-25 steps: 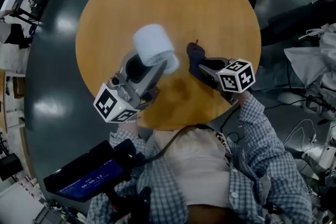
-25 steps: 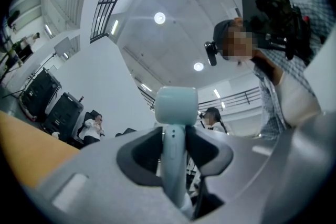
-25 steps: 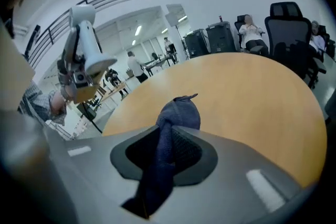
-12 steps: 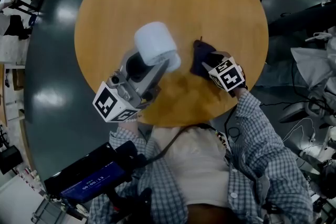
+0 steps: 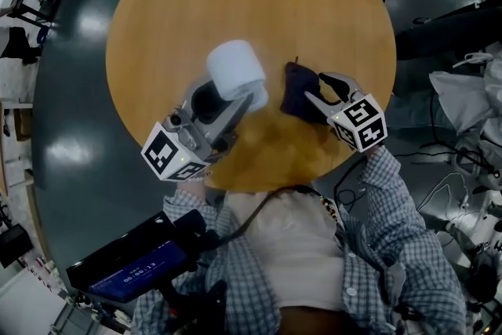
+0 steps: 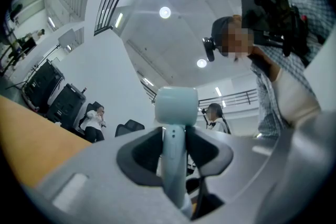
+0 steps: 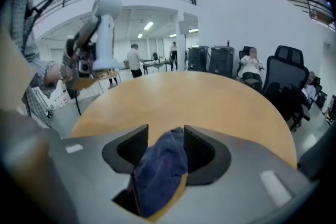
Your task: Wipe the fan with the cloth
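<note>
Right gripper view: the right gripper (image 7: 165, 132) jaws have just been opening and now stand wide; the cloth (image 7: 160, 176) lies slack between them on the table (image 7: 210, 97). My left gripper (image 6: 174, 139) clamps the fan (image 6: 176, 105) by its handle, held up. I judge wiping needs a regrip

Small light digits on dark screen (image 5: 129, 272), lower left of head view: pairs set apart by colons, timer format, exact figures too small to confirm. Black-and-white square code patterns on left marker cube (image 5: 169, 157) and right marker cube (image 5: 359, 123): patterns only, not readable as text.
</note>
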A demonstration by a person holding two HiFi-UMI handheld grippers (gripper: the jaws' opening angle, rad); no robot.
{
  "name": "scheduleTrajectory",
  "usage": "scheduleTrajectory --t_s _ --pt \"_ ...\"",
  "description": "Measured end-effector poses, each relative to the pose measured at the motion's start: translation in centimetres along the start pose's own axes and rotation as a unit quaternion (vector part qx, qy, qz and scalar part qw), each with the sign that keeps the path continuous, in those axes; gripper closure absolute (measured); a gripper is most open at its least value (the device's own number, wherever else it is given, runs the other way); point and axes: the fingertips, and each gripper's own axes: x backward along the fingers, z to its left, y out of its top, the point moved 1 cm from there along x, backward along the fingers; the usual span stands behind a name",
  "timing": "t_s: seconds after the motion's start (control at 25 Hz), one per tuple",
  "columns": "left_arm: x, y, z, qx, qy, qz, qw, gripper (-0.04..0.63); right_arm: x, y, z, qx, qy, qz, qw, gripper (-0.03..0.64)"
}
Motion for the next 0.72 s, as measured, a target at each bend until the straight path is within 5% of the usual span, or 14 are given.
scheduleTrajectory --t_s 0.12,0.24,0.48,0.72 --pt "-0.1 -0.4 0.6 0.006 -0.004 0.005 1.0000 0.460 0.9 4.9 3.0 0.033 0.066 -0.084 0.994 0.402" --pt "-0.2 -0.9 0.4 0.013 -0.013 0.013 0.9997 0.460 2.2 9.1 7.8 0.091 0.157 -0.138 0.974 0.392" --pt "-0.7 -1.9 0.4 0.023 -0.027 0.030 0.9989 0.460 1.6 14.0 12.5 0.146 0.263 -0.158 0.941 0.368" --pt "-1.5 -4.7 1.5 0.013 -0.045 0.080 0.9957 0.460 -0.7 12.9 11.5 0.169 0.306 -0.153 0.924 0.451"
